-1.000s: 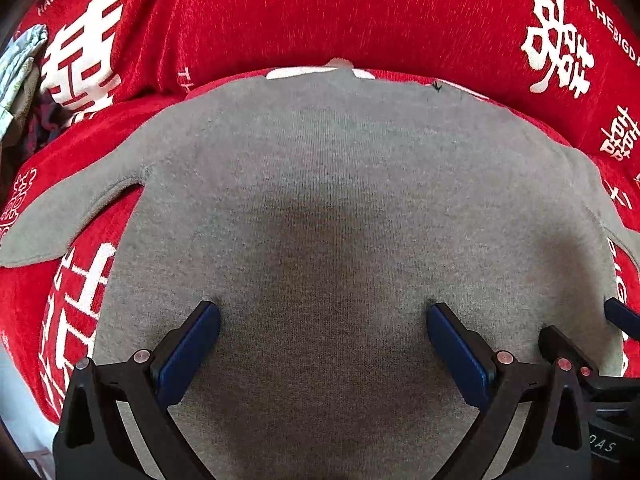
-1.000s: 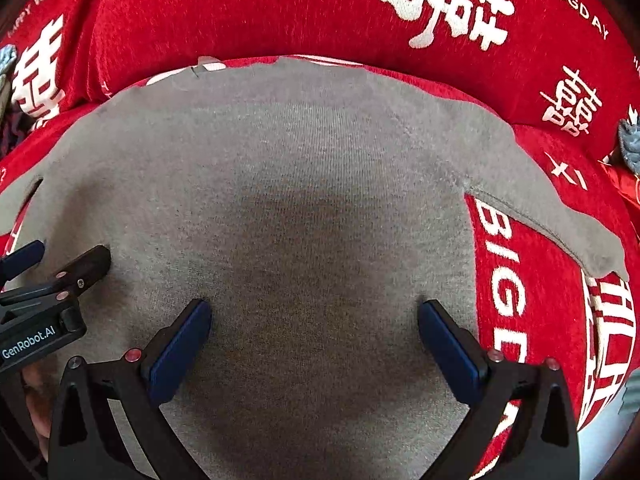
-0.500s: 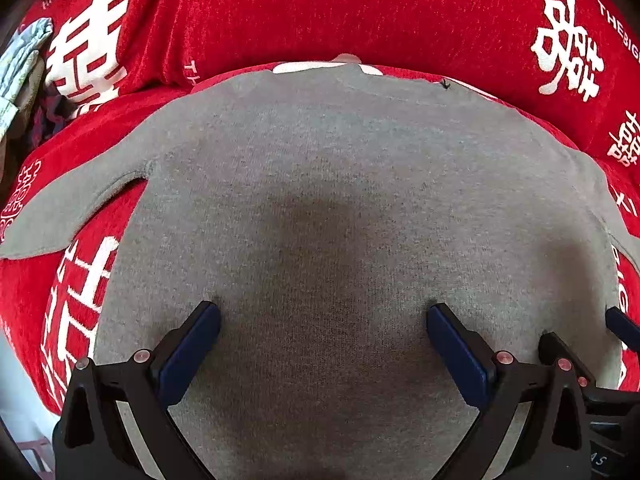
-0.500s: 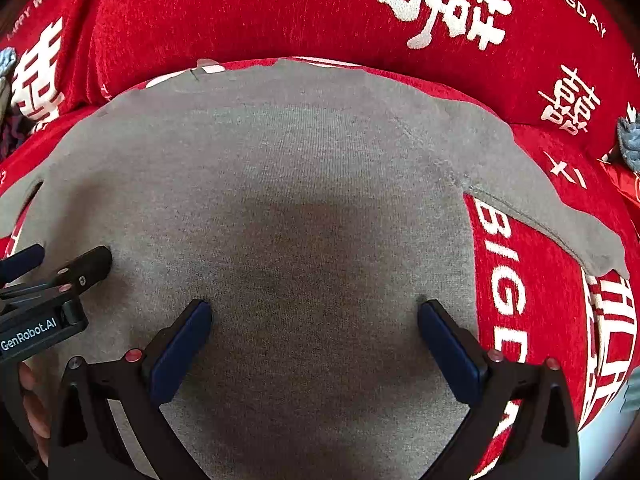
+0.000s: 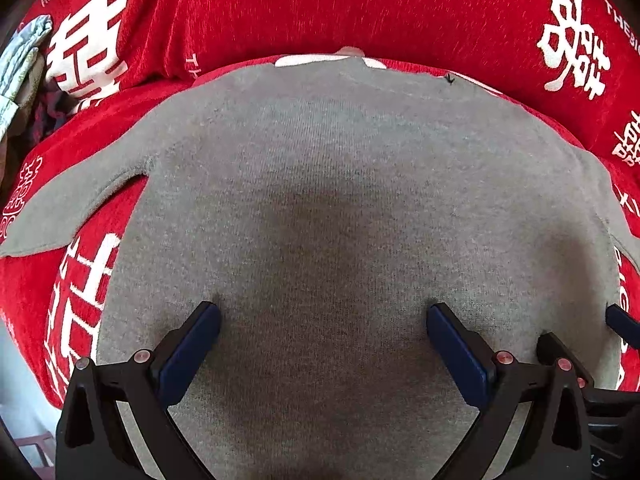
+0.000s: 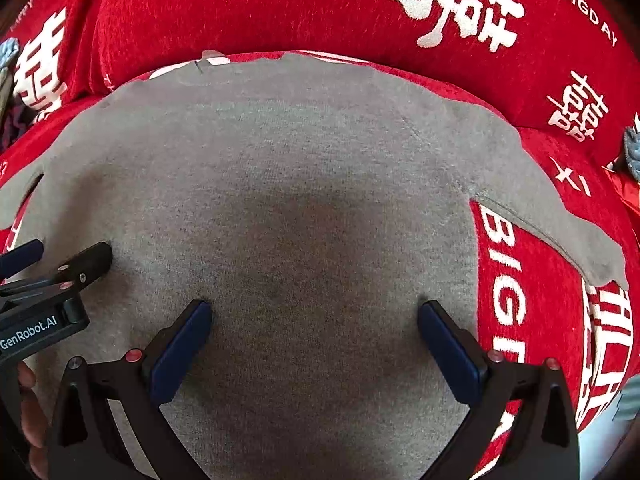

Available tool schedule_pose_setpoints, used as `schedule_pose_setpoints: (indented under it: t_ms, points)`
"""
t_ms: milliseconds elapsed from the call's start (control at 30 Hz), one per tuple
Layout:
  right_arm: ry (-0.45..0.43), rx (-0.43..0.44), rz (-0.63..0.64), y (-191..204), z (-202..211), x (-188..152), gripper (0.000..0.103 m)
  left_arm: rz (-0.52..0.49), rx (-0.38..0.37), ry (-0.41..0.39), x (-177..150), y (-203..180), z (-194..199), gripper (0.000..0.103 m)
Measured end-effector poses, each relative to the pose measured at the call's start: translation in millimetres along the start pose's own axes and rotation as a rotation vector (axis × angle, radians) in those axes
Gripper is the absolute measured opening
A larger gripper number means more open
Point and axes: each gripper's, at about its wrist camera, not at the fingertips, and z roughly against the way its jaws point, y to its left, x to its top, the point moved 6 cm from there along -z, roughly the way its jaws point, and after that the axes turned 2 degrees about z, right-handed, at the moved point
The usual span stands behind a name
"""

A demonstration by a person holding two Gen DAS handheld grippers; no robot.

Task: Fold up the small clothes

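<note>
A small grey knit shirt [image 5: 332,184] lies spread flat on a red cover, short sleeves out to both sides; it also fills the right wrist view [image 6: 304,184]. My left gripper [image 5: 322,316] is open, its blue pads resting on the lower left part of the shirt body. My right gripper [image 6: 314,314] is open, its pads on the lower right part. Neither holds cloth. The right gripper's fingertips [image 5: 560,344] show at the left wrist view's right edge. The left gripper's fingertips [image 6: 90,258] show at the right wrist view's left edge. The shirt's bottom hem is hidden.
The red cover [image 5: 380,12] with white characters rises into a backrest behind the shirt [image 6: 280,8]. A pale blue-grey cloth [image 5: 24,56] lies at the far left. Another grey-blue item [image 6: 632,148] sits at the far right edge.
Both views have shifted slightly: the shirt sits a touch lower and closer in frame. The grippers stay open on the shirt, side by side.
</note>
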Motion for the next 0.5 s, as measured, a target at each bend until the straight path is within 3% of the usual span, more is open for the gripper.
schedule_pose_setpoints:
  t_ms: [167, 500]
  points:
    - [0.008, 0.012, 0.01, -0.1, 1.8, 5.3, 0.103, 0.002, 0.008, 0.026, 0.6, -1.1, -0.4, 0.103]
    - [-0.063, 0.023, -0.005, -2.9, 15.1, 23.0, 0.101, 0.009, 0.029, 0.037, 4.2, -5.0, 2.1, 0.103]
